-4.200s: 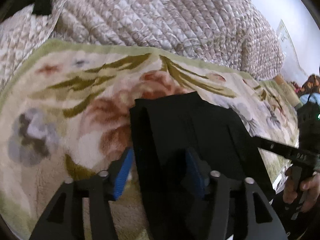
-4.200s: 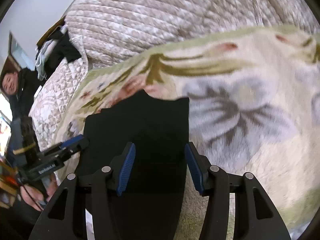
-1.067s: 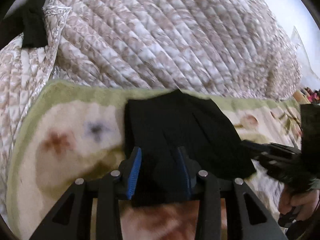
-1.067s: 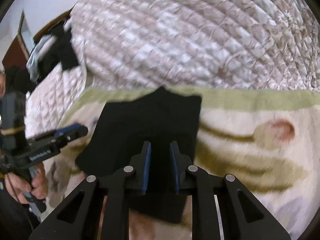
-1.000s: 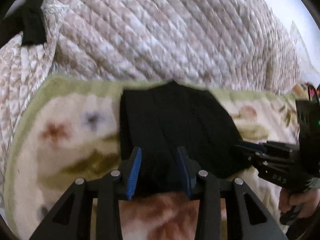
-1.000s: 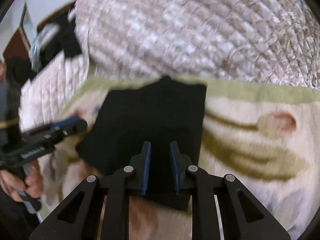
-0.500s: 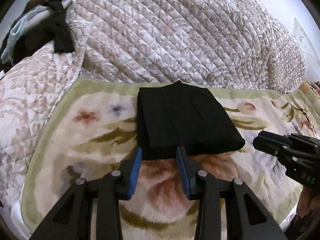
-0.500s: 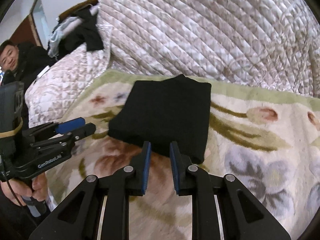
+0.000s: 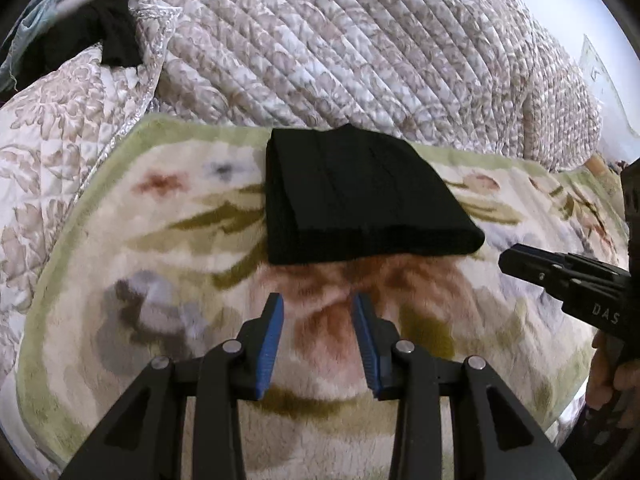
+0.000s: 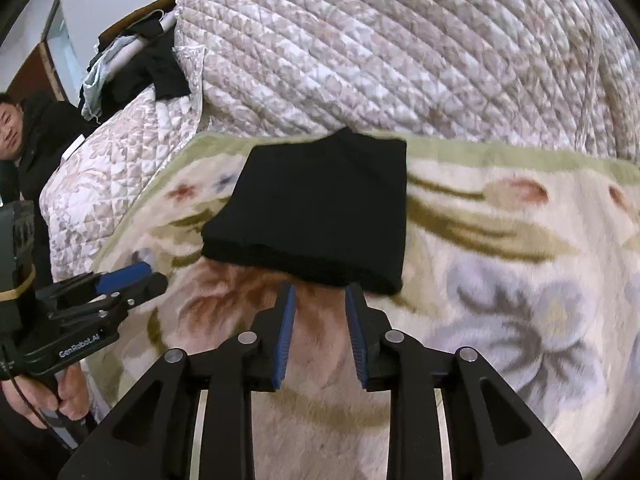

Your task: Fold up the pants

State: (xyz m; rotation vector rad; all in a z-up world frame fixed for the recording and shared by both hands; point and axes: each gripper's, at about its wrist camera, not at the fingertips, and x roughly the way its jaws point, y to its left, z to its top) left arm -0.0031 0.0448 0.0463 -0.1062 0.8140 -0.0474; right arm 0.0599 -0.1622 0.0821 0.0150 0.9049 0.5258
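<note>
The black pants (image 9: 360, 200) lie folded into a compact rectangle on the floral blanket (image 9: 160, 240), near its far green edge; they also show in the right wrist view (image 10: 320, 208). My left gripper (image 9: 318, 304) is open and empty, hovering over the blanket a short way in front of the pants. My right gripper (image 10: 320, 294) is open and empty, its tips just short of the pants' near edge. Each gripper shows in the other's view: the right gripper at the right in the left wrist view (image 9: 516, 258), the left gripper at the left in the right wrist view (image 10: 152, 276).
A quilted beige comforter (image 9: 360, 48) is piled behind the blanket. A quilted pillow (image 9: 48, 120) lies at the left with dark clothes (image 9: 100, 36) heaped beyond it. A person (image 10: 16, 132) stands at the far left.
Both grippers let go of the folded pants and pulled back toward me. The right jaws have opened wider. The pants stay flat near the blanket's far edge.
</note>
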